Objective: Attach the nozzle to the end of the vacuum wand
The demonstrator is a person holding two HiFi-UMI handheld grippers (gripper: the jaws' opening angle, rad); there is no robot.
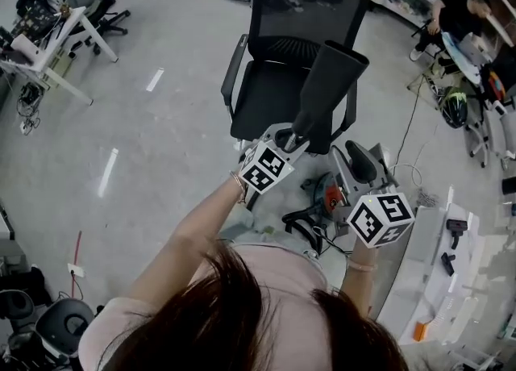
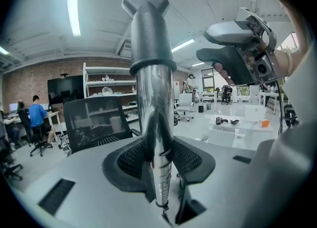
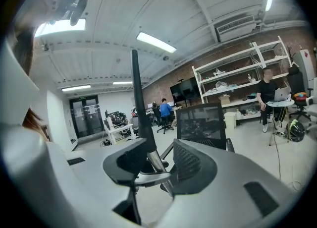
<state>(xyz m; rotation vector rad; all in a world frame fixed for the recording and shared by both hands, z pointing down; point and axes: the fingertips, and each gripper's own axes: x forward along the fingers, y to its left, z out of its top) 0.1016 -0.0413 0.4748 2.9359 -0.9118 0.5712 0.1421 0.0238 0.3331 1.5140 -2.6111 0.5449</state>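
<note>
My left gripper [image 1: 292,139] [image 2: 158,158] is shut on a silver vacuum wand tube [image 2: 154,123] and holds it upright. A dark grey nozzle [image 1: 329,87] [image 2: 148,28] sits on the tube's upper end, its collar against the metal, its flat wide mouth pointing up. My right gripper [image 1: 360,160] [image 3: 161,165] is just right of the tube, apart from it, jaws open with nothing gripped. Through its gap the nozzle [image 3: 140,98] shows edge-on. In the left gripper view the right gripper [image 2: 240,48] hangs at the upper right.
A black mesh office chair [image 1: 294,47] stands right behind the nozzle. A red and grey vacuum body [image 1: 329,193] with a black hose lies on the floor under my hands. A white table [image 1: 451,256] with small tools is at the right. People sit at desks further off.
</note>
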